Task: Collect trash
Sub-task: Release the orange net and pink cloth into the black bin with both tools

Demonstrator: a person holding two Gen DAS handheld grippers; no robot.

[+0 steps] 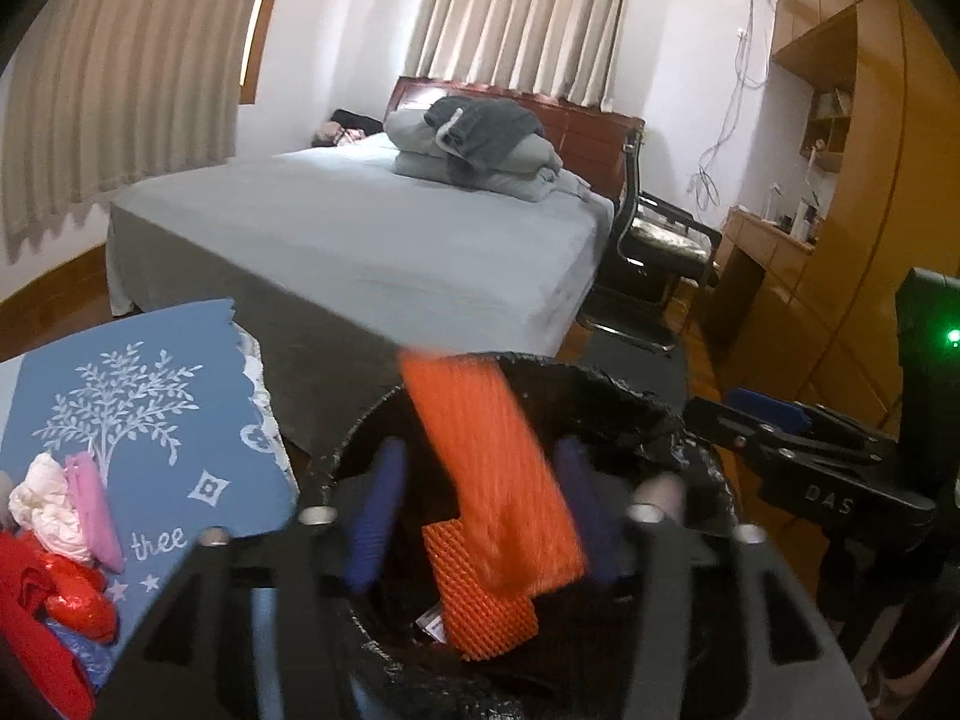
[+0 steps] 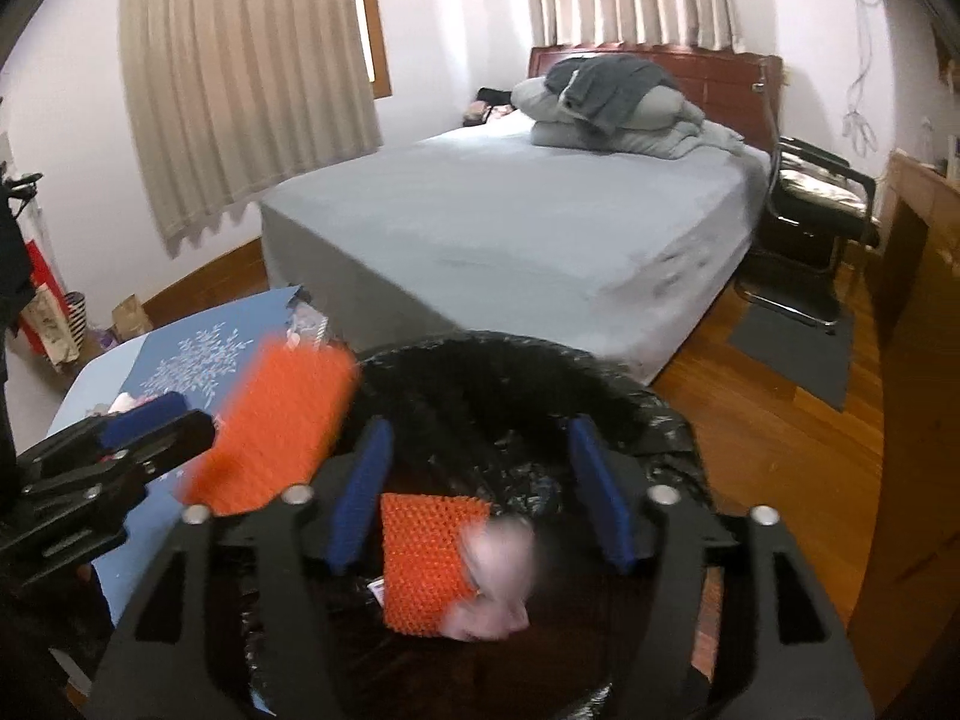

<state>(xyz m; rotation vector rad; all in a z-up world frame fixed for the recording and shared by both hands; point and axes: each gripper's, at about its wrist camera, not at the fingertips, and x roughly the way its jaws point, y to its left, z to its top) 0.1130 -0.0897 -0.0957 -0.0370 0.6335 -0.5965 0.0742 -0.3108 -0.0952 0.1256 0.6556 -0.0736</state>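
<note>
A bin lined with a black bag (image 1: 600,378) stands beside the table, and both grippers hang over its mouth. My left gripper (image 1: 480,456) is open. A blurred orange foam net (image 1: 492,468) is in the air between its blue fingers, with no pad pressing on it. A second orange net (image 1: 486,606) lies inside the bin. My right gripper (image 2: 480,429) is open too, above the bin (image 2: 480,348). Below it a blurred pale crumpled wad (image 2: 498,576) is beside the net in the bin (image 2: 426,558).
To the left, a table with a blue tree-print cloth (image 1: 150,396) carries white crumpled paper (image 1: 42,504), a pink piece (image 1: 90,504) and red foil (image 1: 66,594). Behind the bin is a grey bed (image 1: 360,240), with a black chair (image 1: 660,240) and wooden cupboards on the right.
</note>
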